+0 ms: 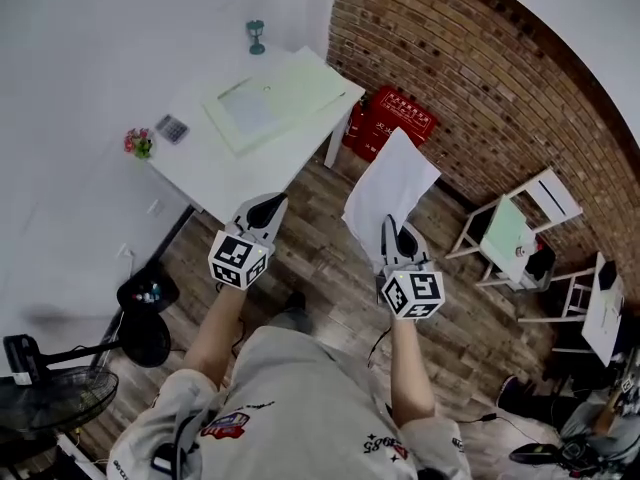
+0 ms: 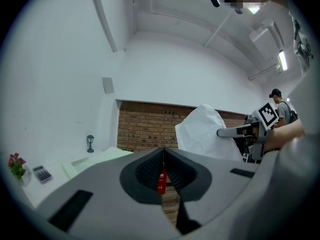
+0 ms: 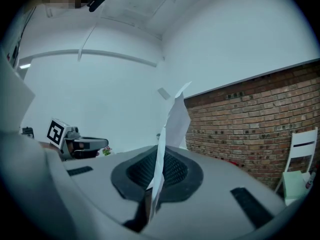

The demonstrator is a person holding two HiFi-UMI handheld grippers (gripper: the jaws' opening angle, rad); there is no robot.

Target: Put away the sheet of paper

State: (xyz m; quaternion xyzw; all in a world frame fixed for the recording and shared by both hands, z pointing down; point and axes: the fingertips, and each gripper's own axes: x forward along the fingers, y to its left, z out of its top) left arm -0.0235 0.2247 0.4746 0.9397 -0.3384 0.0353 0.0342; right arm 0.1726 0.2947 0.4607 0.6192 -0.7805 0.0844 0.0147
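The white sheet of paper point(image 1: 392, 183) stands up from my right gripper point(image 1: 392, 230), whose jaws are shut on its lower edge. In the right gripper view the sheet point(image 3: 175, 119) rises edge-on between the closed pads. It also shows in the left gripper view as a white, slightly crumpled sheet point(image 2: 202, 131) to the right. My left gripper point(image 1: 270, 206) is held level beside the right one, its jaws shut with nothing in them point(image 2: 163, 151). Both point toward a white table point(image 1: 210, 173) on which a pale green folder point(image 1: 275, 98) lies.
On the table stand a small teal lamp point(image 1: 257, 36), a calculator point(image 1: 172, 128) and a pot of flowers point(image 1: 139, 143). A red crate point(image 1: 392, 120) sits against the brick wall point(image 1: 480, 78). White chairs point(image 1: 515, 228) stand at the right, a black fan point(image 1: 45, 393) at the lower left.
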